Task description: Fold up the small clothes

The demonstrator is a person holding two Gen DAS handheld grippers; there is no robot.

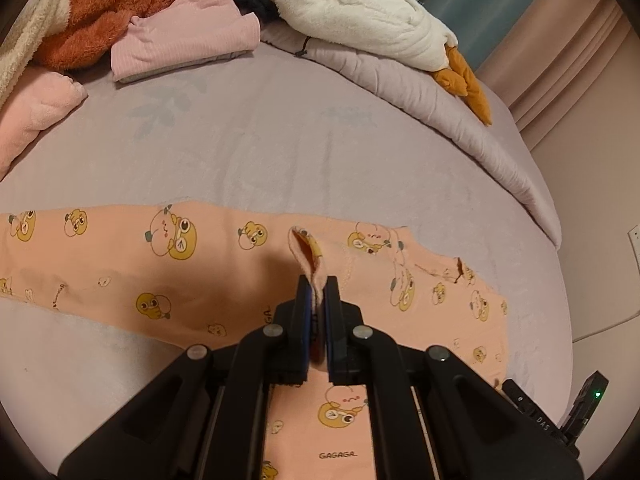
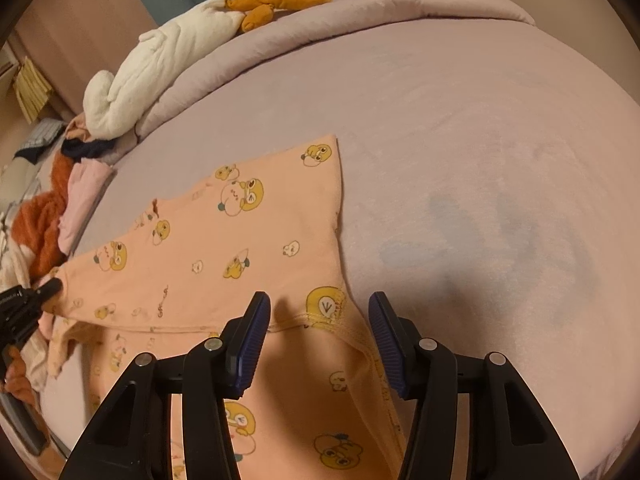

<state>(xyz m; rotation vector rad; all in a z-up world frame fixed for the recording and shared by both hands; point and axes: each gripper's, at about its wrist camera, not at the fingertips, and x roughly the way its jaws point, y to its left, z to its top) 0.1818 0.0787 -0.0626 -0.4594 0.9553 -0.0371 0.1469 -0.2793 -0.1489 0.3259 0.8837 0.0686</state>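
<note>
A small peach garment (image 1: pixel 200 268) printed with yellow cartoon ducks lies spread on the lilac bed sheet (image 1: pixel 260 140). My left gripper (image 1: pixel 319 282) is shut on a pinched ridge of its fabric near the collar. In the right wrist view the same garment (image 2: pixel 224 248) lies flat. My right gripper (image 2: pixel 320 300) is open just above its stitched hem edge, with the jaws on either side of a duck print. The left gripper's tip (image 2: pixel 52 286) shows at the garment's far left corner.
A folded pink garment (image 1: pixel 188 36), a rust-coloured fluffy cloth (image 1: pixel 100 8) and dark clothes lie piled at the back. A white plush goose (image 1: pixel 368 12) with orange feet rests on a rolled lilac duvet (image 1: pixel 440 92). Curtains and a wall lie beyond the bed.
</note>
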